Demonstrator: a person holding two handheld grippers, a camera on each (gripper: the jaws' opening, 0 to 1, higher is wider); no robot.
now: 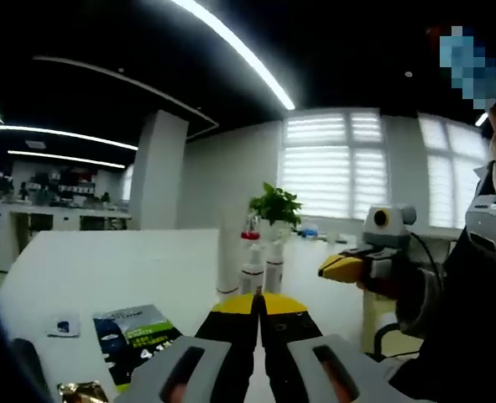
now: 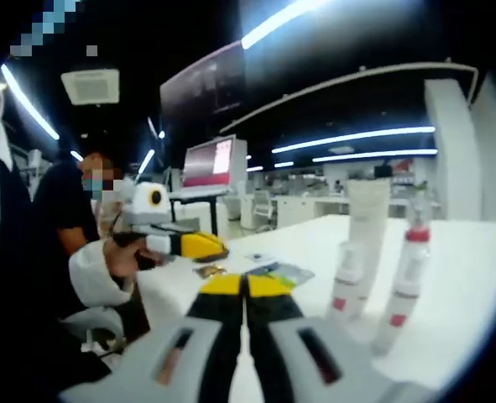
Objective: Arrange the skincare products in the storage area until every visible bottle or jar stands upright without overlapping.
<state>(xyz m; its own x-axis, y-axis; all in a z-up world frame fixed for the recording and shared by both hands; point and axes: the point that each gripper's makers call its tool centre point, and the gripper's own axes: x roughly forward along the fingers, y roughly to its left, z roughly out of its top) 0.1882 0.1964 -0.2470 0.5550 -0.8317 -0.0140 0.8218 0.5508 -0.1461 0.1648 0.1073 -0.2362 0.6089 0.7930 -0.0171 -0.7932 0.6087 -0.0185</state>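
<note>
Yellow-tipped left gripper (image 1: pixel 258 304) and right gripper (image 2: pixel 246 285): both pressed together, holding nothing, lifted above white table (image 2: pixel 466 252). Slim white red-capped skincare bottles (image 2: pixel 407 281) upright on table beside tall white tube (image 2: pixel 368 227); green-and-dark printed sachet (image 1: pixel 134 336) flat nearby.

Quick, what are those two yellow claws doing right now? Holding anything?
Left gripper: shut, holding nothing.
Right gripper: shut, holding nothing.

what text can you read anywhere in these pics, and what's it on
None can be read.
Dark sachet on the table: white printing, too blurred.
Small white packet: a dark mark, unreadable.
Bottles: red bands, no legible label.
Monitor: glowing, content too small.
</note>
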